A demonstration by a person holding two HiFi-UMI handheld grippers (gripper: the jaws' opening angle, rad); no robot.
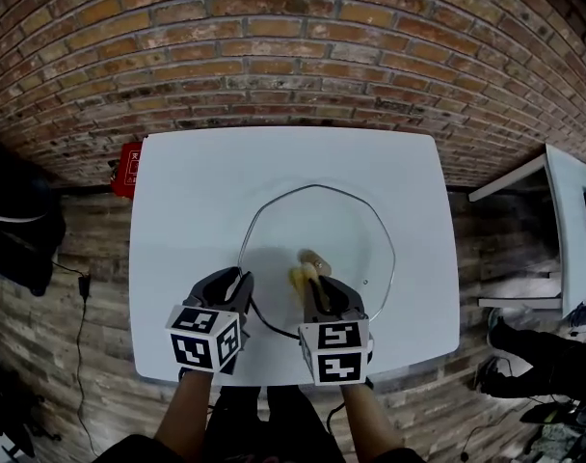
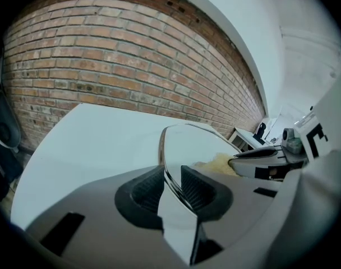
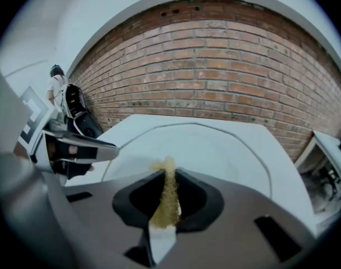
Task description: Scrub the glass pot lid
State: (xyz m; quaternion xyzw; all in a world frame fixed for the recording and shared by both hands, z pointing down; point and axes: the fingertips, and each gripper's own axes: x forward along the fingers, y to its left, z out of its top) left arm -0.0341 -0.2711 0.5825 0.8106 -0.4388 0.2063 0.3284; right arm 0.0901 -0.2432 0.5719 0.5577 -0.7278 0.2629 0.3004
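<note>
Glass pot lid point(image 1: 356, 225) on white table point(image 1: 197, 191), rim clamped between left gripper point(image 1: 241, 283) jaws. Yellow sponge point(image 1: 298, 278) squeezed tight in right gripper point(image 1: 312, 284), on the glass beside the knob point(image 1: 315, 256).

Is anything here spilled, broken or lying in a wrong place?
Nothing stands out. The glass lid rests on the white table, the left gripper clamps its rim, and the right gripper grips a yellow sponge over it.

Brick wall point(image 1: 303, 37) behind a big white table point(image 1: 197, 191), 2nd white table point(image 1: 572, 220) off to the right, red box point(image 1: 129, 170) on the left by the wall.
</note>
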